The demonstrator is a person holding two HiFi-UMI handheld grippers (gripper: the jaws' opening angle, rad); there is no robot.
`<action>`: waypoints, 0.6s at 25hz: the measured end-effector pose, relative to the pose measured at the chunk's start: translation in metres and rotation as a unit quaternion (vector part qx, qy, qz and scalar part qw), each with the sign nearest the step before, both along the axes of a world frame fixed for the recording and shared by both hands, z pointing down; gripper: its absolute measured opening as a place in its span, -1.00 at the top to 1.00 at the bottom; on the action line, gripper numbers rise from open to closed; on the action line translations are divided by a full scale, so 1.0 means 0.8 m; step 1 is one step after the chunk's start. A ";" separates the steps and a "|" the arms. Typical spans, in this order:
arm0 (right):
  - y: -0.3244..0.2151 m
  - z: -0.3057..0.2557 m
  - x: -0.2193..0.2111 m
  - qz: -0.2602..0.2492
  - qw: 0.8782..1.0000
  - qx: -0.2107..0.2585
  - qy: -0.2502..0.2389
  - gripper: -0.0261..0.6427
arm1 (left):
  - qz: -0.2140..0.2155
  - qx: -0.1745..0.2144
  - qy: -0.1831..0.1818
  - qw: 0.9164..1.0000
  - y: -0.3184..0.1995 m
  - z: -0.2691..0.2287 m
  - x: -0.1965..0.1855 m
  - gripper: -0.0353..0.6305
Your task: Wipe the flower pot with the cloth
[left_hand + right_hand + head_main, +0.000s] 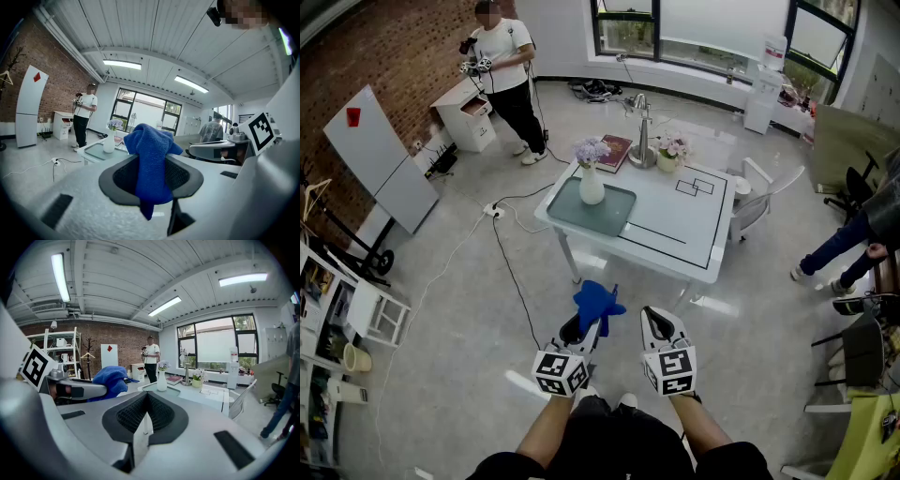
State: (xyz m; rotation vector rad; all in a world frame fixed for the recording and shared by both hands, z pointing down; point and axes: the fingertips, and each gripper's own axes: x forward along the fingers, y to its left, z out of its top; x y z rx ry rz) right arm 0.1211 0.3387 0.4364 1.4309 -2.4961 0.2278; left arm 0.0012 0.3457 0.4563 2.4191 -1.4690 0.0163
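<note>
Left gripper (584,330) clamped on blue cloth (598,302), cloth bunched past jaw tips. Right gripper (660,321) just beside, jaws pressed together, nothing between. Flower pot (668,161) well ahead of both, on table (670,234).

Brightly and evenly lit by ceiling strip lights (122,64) and windows (722,23), soft shadows, sharp centre, fisheye-bent, dark-vignetted edges in both gripper views.

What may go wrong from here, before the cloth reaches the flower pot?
The cloth hangs loose from the left tool and may slip out. A cable crosses the floor before the table; tripping is possible. The vase stands nearer than the flower pot; reaching past may tip it.
</note>
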 end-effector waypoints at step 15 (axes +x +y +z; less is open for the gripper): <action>-0.015 0.004 0.020 -0.012 1.000 -0.002 -0.026 0.89 | 0.011 -0.010 0.001 1.000 -0.037 0.019 0.029 0.48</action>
